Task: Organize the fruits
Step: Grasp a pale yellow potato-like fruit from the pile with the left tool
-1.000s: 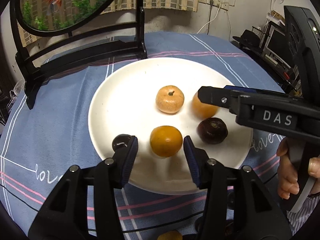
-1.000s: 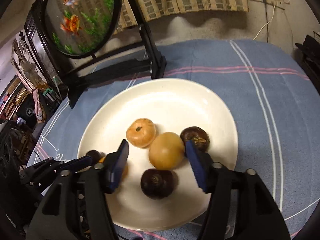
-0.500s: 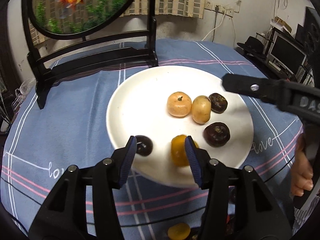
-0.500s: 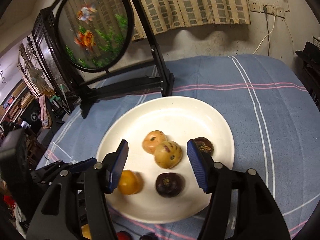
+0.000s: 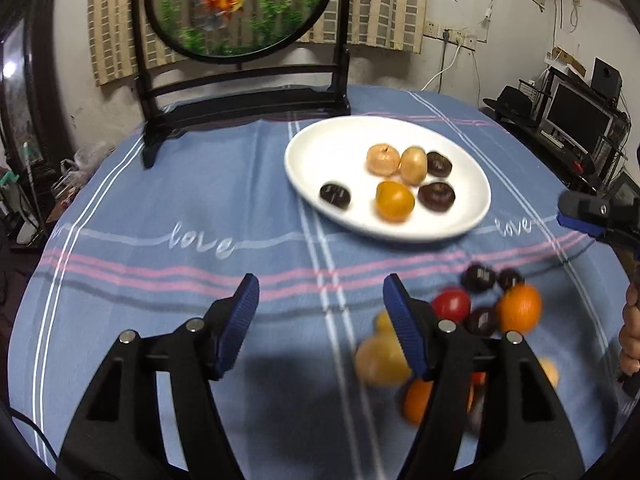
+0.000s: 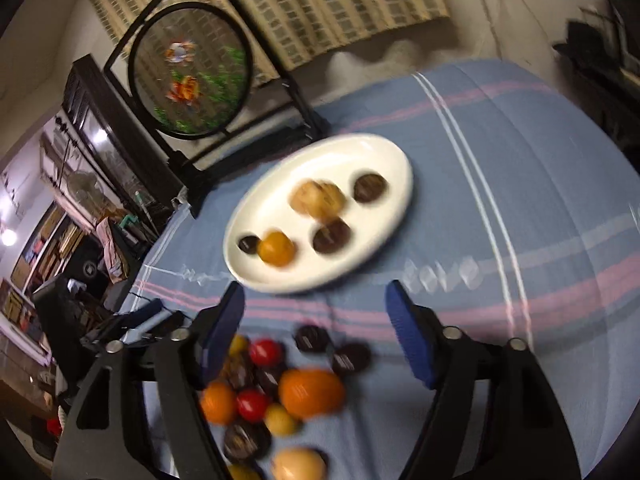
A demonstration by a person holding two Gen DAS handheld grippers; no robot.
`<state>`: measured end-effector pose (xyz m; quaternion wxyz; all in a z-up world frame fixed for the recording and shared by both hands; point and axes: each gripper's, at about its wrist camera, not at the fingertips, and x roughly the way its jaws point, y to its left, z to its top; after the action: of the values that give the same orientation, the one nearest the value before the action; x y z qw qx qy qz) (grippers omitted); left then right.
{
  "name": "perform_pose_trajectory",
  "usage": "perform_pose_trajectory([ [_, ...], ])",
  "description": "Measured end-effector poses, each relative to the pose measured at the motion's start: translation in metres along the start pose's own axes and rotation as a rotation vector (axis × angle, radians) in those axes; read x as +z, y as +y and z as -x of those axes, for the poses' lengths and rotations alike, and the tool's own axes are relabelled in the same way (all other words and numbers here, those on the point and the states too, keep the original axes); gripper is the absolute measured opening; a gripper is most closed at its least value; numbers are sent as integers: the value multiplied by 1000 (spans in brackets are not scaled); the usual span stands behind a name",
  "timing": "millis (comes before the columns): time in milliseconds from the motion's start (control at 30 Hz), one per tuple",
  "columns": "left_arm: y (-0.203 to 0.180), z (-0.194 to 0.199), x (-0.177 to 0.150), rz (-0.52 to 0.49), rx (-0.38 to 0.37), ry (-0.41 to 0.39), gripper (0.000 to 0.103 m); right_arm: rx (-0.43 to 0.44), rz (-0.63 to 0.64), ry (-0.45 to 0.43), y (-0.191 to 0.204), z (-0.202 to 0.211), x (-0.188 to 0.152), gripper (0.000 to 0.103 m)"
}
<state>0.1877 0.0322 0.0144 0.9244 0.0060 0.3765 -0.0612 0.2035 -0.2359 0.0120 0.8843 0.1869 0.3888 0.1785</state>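
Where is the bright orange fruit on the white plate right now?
In the left wrist view, the orange fruit sits near the plate's front edge, between two dark fruits.

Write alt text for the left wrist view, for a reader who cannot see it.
The open, empty left gripper hovers over a blue striped tablecloth, with a white plate beyond it holding six small fruits, orange, tan and dark. A blurred pile of loose fruit lies on the cloth at lower right. A round goldfish screen stands behind.
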Motion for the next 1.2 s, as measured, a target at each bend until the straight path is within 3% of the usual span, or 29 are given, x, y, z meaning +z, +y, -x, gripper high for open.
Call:
perform_pose_trajectory([
  [233,3,0,-18,34,-50,37,66,38,-147,16,-35,13,-18,84],
  [467,-15,-8,-24,-35,-62,69,66,32,-137,28,-32,13,-16,86],
  [700,-13,-7,-27,-79,22,48,80,25,-132,16,-33,17,-15,86],
  [767,1,-2,-25,-55,100,24,79,22,-135,11,-35,18,-15,86],
  [833,23,-2,-24,20,146,34,76,24,-138,7,-35,19,-14,86],
  [900,46,-1,-25,112,126,46,70,31,-138,5,-35,21,-15,86],
  [967,50,1,-27,134,107,40,66,39,-133,3,-34,23,-15,86],
  [1067,37,1,-29,81,93,31,65,42,-129,2,-33,23,-15,86],
  [1200,22,-7,-33,19,90,55,50,39,-131,0,-34,22,-15,86],
])
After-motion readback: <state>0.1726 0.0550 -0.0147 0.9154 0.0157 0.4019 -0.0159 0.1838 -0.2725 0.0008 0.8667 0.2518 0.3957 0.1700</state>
